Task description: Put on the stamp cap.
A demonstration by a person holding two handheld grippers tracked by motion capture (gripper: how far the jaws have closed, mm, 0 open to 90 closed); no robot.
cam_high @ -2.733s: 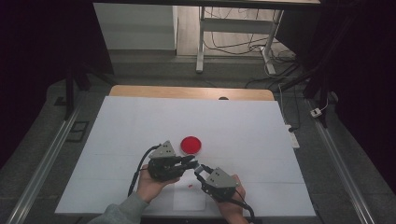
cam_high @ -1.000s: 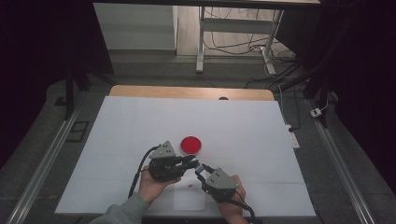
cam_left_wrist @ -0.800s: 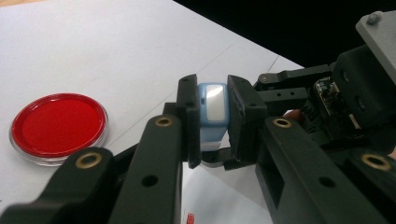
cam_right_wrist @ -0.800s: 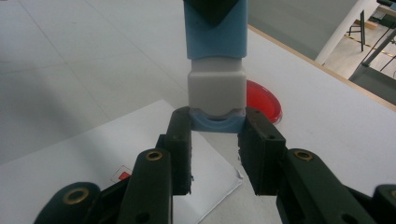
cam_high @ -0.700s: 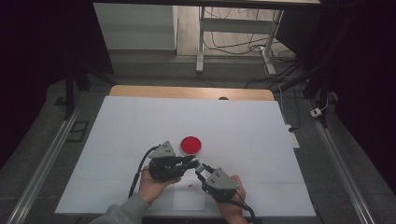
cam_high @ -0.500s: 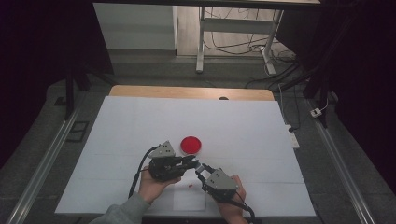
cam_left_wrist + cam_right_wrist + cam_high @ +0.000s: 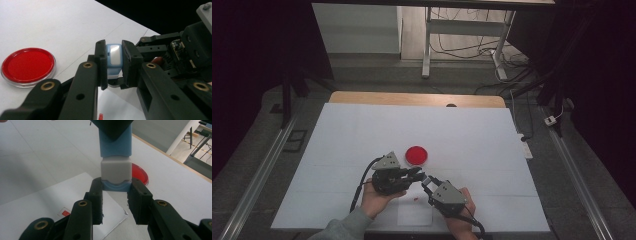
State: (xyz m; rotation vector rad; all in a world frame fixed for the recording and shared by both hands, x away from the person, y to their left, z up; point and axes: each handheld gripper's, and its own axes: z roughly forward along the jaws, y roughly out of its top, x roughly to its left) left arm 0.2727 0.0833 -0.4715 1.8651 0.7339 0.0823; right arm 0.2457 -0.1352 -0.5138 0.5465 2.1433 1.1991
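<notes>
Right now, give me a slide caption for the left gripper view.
Left gripper fingers clamp a small blue-and-white block above the white table, a red dish lying beside them.

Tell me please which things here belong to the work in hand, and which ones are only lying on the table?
In the work:
- small blue and white case, gripped at one end by the left gripper
- right gripper, shut on its other end

Only lying about:
- red round dish
- white paper sheet with a small red mark
- tiny red piece on the table
</notes>
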